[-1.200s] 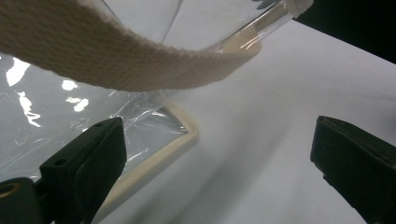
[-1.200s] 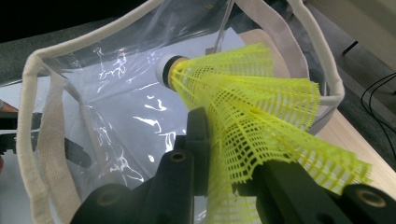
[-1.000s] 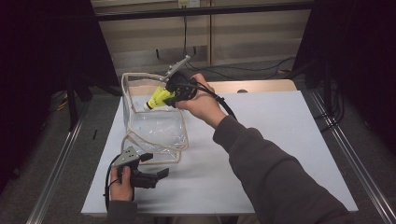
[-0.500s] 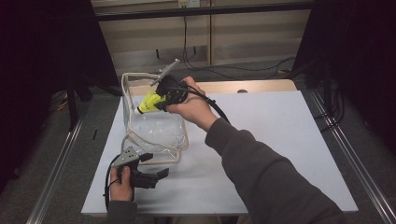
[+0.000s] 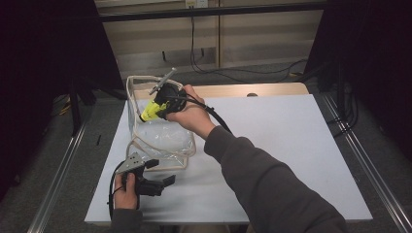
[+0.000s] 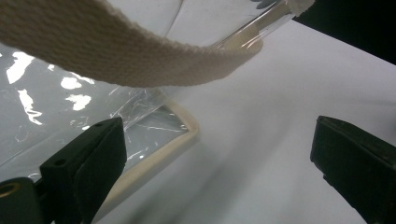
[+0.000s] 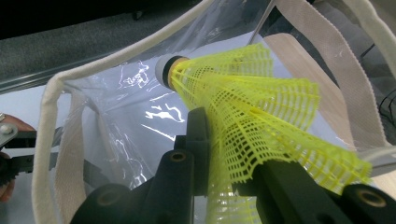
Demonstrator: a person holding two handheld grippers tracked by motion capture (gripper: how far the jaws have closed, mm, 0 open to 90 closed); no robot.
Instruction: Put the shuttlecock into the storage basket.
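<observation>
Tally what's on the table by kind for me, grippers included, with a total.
Yellow plastic mesh shuttlecock, pinched in the right gripper: 1
Clear plastic tote bag with cream webbing trim: 1
Hand-held two-jaw grippers, counting the left gripper with jaws apart beside the bag: 2
White table: 1
Total: 5

Surface: flat white rectangular tabletop (image 5: 291,145) | Lying on it: clear plastic bag with cream webbing trim (image 5: 163,141), near left edge
</observation>
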